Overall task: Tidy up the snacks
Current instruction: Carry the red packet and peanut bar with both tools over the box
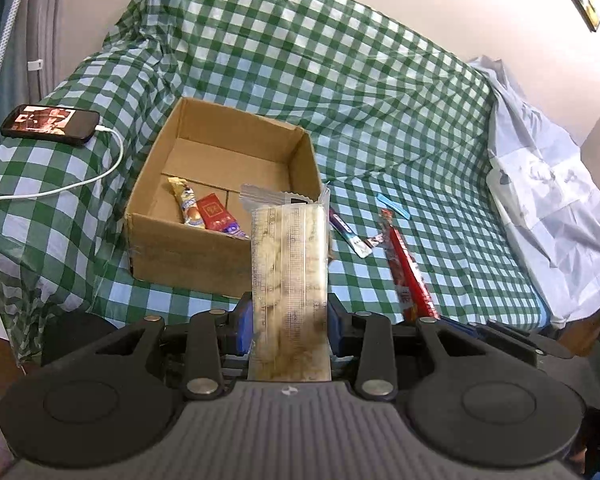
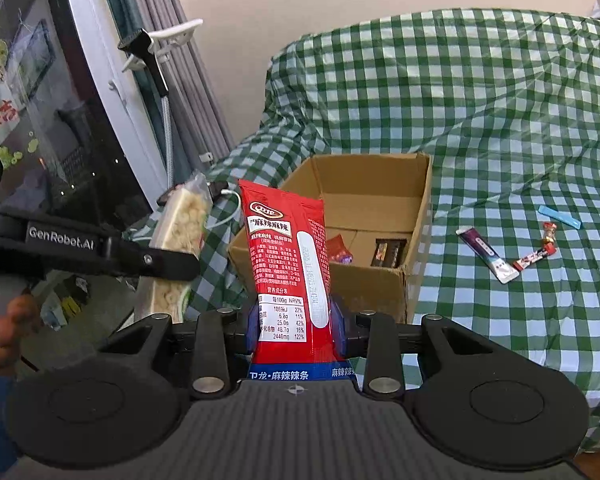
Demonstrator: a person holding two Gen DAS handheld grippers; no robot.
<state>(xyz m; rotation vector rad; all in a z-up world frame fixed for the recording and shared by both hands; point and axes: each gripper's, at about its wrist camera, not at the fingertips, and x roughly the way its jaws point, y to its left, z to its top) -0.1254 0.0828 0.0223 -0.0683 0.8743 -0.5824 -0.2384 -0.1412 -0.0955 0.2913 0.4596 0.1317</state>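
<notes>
Two packets fill our nearest view: our left gripper is clamped on a clear packet of pale puffed snacks, its lower end cut off behind the housing, and our right gripper pinches a red spicy-strip packet that hides part of the box behind it. Both tilt downward toward the open cardboard box on the green checked cloth, where a few wrapped snacks lie half hidden by its walls; further right, small loose snack sticks rest on the cloth.
</notes>
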